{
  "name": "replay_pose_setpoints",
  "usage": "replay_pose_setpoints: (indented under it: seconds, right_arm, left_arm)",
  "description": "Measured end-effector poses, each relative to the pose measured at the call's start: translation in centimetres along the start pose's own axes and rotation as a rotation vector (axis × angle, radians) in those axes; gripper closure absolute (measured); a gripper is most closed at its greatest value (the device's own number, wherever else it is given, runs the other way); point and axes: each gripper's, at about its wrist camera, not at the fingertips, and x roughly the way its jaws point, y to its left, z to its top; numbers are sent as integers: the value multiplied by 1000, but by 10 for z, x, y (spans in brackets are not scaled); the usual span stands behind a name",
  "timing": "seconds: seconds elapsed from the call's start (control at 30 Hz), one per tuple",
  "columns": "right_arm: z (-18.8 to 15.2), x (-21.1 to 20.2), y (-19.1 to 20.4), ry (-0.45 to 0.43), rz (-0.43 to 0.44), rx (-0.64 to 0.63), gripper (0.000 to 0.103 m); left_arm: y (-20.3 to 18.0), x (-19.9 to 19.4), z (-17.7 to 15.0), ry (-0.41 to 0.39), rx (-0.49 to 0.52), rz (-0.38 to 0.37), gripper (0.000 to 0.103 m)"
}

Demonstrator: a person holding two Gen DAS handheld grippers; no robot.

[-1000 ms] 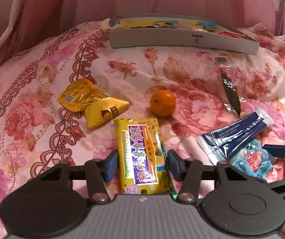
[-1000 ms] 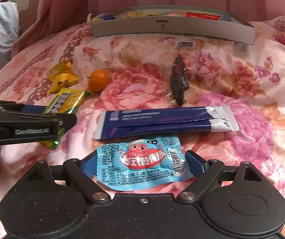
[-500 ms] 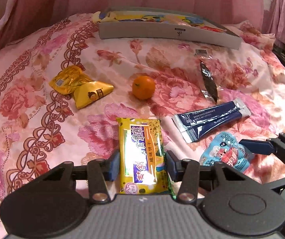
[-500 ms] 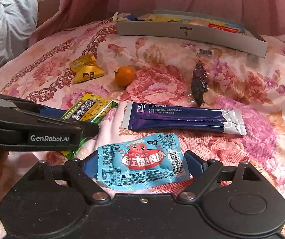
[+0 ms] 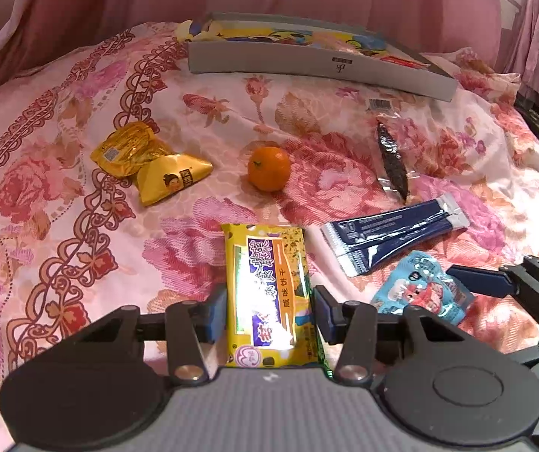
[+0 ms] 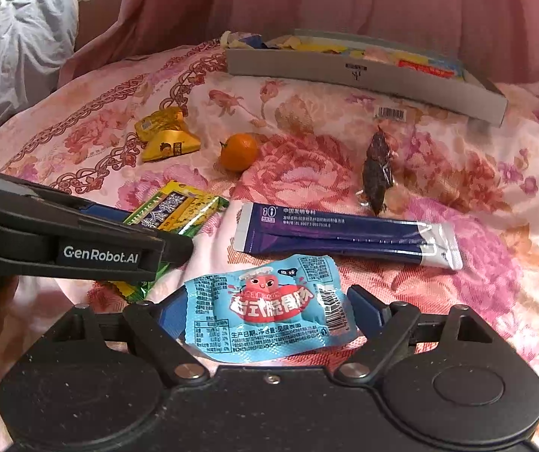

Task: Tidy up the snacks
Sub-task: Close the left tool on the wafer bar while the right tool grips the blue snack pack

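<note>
Both tongs clamp pkts: L [image 5: 269, 310] yellow biscuits [image 5: 267, 293], R [image 6: 269, 312] blue sausage [image 6: 269, 310].

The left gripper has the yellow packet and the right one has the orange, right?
Not quite. The right gripper has the blue packet, as the right wrist view shows; the orange lies loose on the bedspread. The left gripper does have the yellow packet.

Left gripper [image 5: 269, 314] and right gripper [image 6: 269, 312] each clamped, held low side by side

Two low wrist views, facing the grey box [image 5: 318, 62] – sharing the floral bedspread [image 6: 307, 173]
</note>
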Motion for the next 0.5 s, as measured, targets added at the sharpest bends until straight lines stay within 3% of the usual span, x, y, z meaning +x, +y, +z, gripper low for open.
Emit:
replay_pose_setpoints:
  seconds: [0.5]
  right_arm:
    - [1,-10,7,-70,-63,-86,17]
  left_arm:
    - [-4,-10,2,-55,1,5,53]
